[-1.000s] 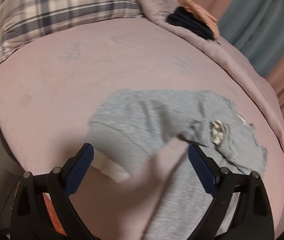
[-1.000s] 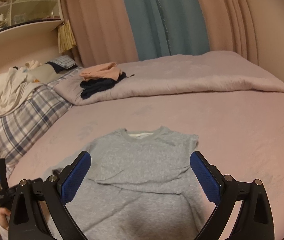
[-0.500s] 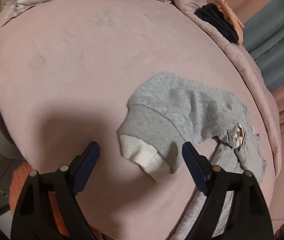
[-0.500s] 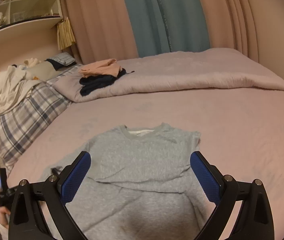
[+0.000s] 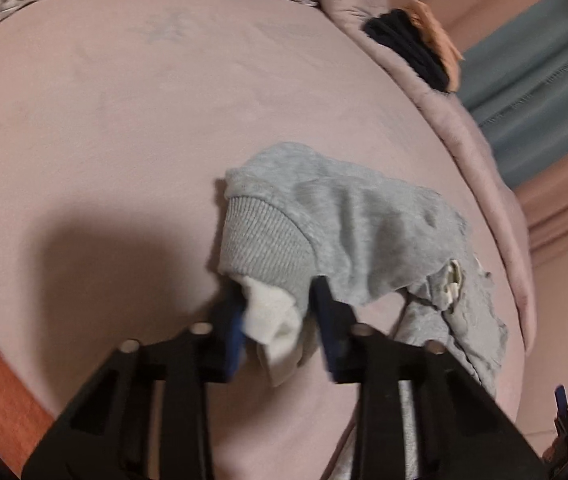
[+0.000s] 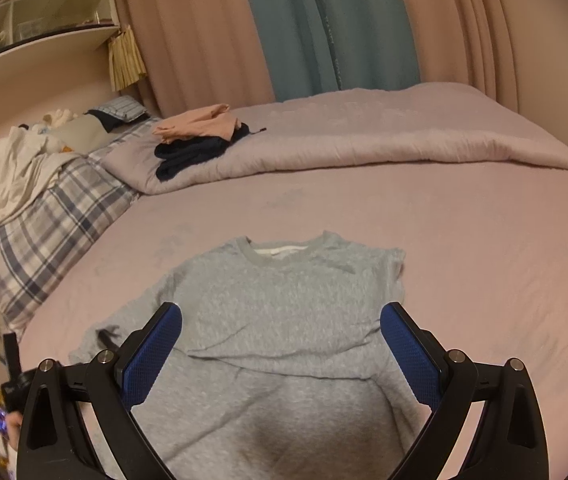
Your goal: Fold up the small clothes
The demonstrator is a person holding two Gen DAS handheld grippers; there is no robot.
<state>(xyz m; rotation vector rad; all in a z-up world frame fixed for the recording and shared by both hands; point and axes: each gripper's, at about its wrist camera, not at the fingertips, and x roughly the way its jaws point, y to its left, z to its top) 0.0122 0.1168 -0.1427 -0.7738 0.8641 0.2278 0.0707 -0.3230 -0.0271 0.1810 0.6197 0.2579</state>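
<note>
Left tool [image 5: 280,328] low over bed [image 5: 124,120], jaws narrowed onto ribbed sleeve cuff [image 5: 268,248] of grey sweatshirt [image 6: 284,312]. Sweatshirt lies flat on bed, neckline away, one sleeve folded across chest. Right tool [image 6: 282,354] hovers above sweatshirt hem, jaws spread wide, gripping nothing.
</note>
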